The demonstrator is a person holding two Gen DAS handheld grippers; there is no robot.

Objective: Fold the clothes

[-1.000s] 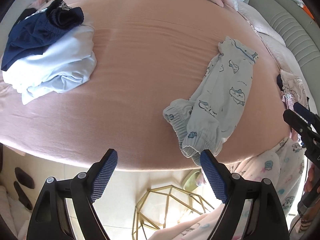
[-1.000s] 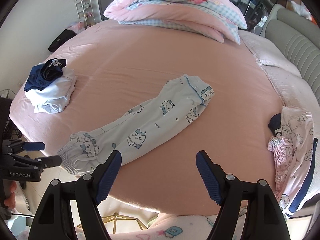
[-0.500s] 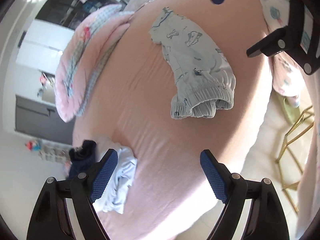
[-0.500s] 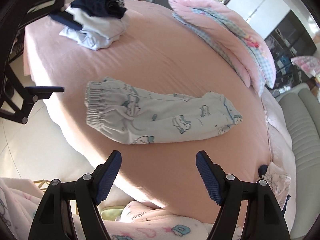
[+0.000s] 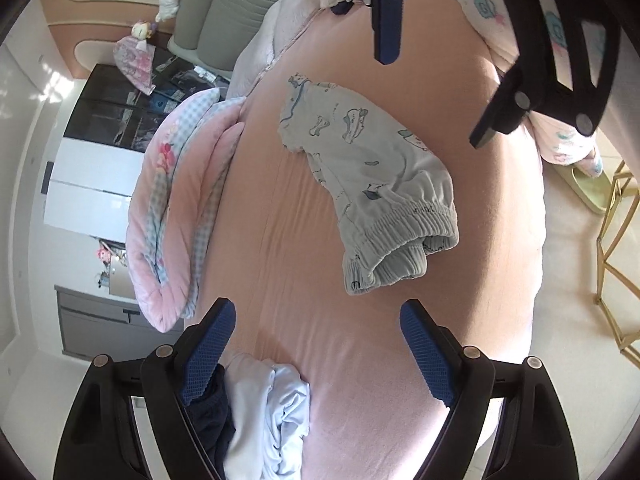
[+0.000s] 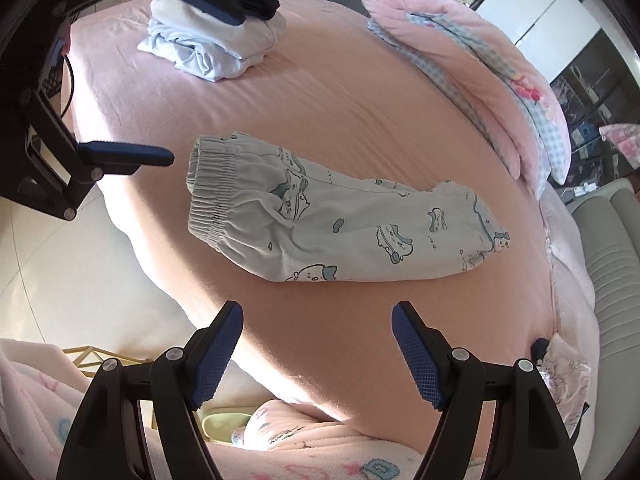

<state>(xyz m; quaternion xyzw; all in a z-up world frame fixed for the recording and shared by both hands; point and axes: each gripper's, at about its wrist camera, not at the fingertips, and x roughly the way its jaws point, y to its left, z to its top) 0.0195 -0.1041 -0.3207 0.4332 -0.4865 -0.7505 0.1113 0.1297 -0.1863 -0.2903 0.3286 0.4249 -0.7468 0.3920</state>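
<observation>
A: Where do the trousers (image 6: pixel 340 220) lie?

B: On the pink bed sheet (image 6: pixel 340 92), near the edge of the bed, stretched along that edge and folded lengthwise into one long strip.

A: How do they look?

B: Pale blue, printed with small cartoon animals in a darker blue. The ribbed elastic waistband (image 6: pixel 212 196) is gathered and bunched, open at the end. At the far end a thin dark-blue line runs along the cuff. The cloth is a little wrinkled, not flat.

A: And the grippers?

B: The left gripper (image 5: pixel 316 352) is released, its blue pads wide apart with nothing between them. It sits off the waistband end of the trousers, not touching them. The right gripper (image 6: pixel 316 352) is also released and empty, hovering over the bed edge just beside the long side of the trousers.

A: What else is near the trousers?

B: A stack of folded clothes (image 6: pixel 216 40), white and pale blue with a dark navy piece on top, lies well beyond the waistband. A pink quilt (image 6: pixel 480 80) lies behind the trousers.
</observation>
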